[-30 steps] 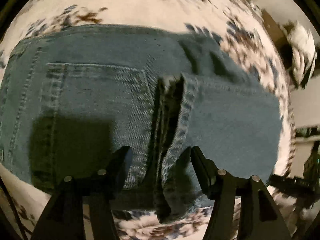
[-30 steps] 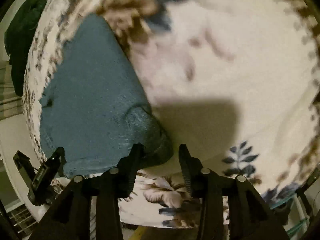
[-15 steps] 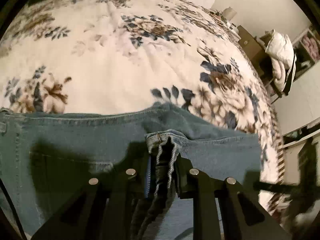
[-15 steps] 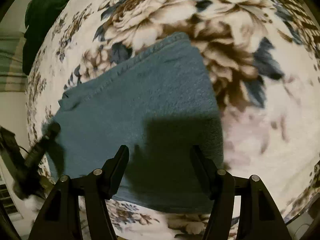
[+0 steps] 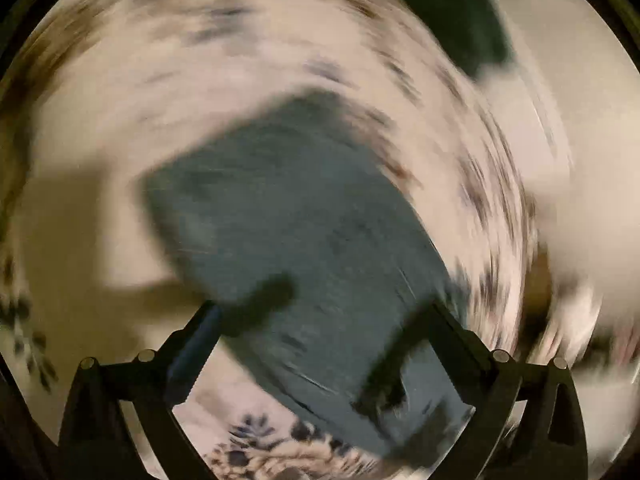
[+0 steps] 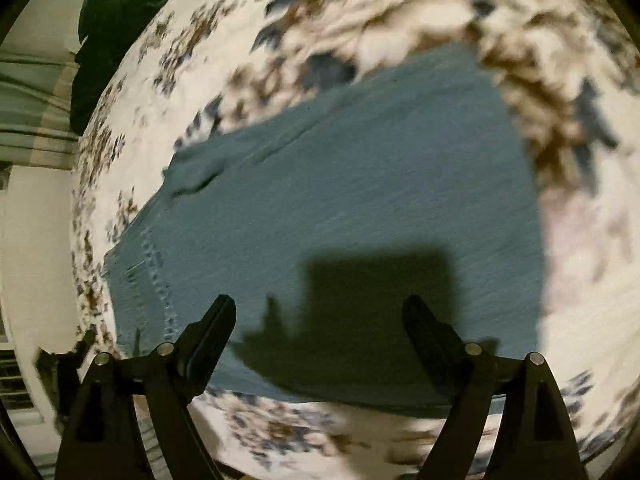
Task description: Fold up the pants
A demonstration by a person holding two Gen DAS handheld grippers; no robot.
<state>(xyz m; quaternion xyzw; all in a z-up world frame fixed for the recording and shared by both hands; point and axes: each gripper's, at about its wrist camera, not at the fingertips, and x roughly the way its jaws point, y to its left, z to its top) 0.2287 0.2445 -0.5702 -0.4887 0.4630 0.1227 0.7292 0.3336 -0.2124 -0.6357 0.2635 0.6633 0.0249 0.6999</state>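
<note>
The blue jeans (image 5: 304, 240) lie folded into a compact block on the floral bedspread (image 5: 168, 92). The left wrist view is heavily blurred by motion. My left gripper (image 5: 324, 320) is open and empty above the jeans. In the right wrist view the jeans (image 6: 344, 200) fill the middle as a flat denim rectangle with a stitched seam at the left. My right gripper (image 6: 320, 312) is open and empty above their near edge and casts a dark shadow on them.
A dark green garment (image 6: 120, 12) lies at the far edge of the bed; it also shows in the left wrist view (image 5: 460, 12). The bed's edge and pale floor (image 6: 32, 240) are at the left. A dark device (image 6: 68, 364) sits low left.
My left gripper has let go of the bunched denim, opened wide and swung away above the jeans. My right gripper stays open and has shifted a little over the folded jeans.
</note>
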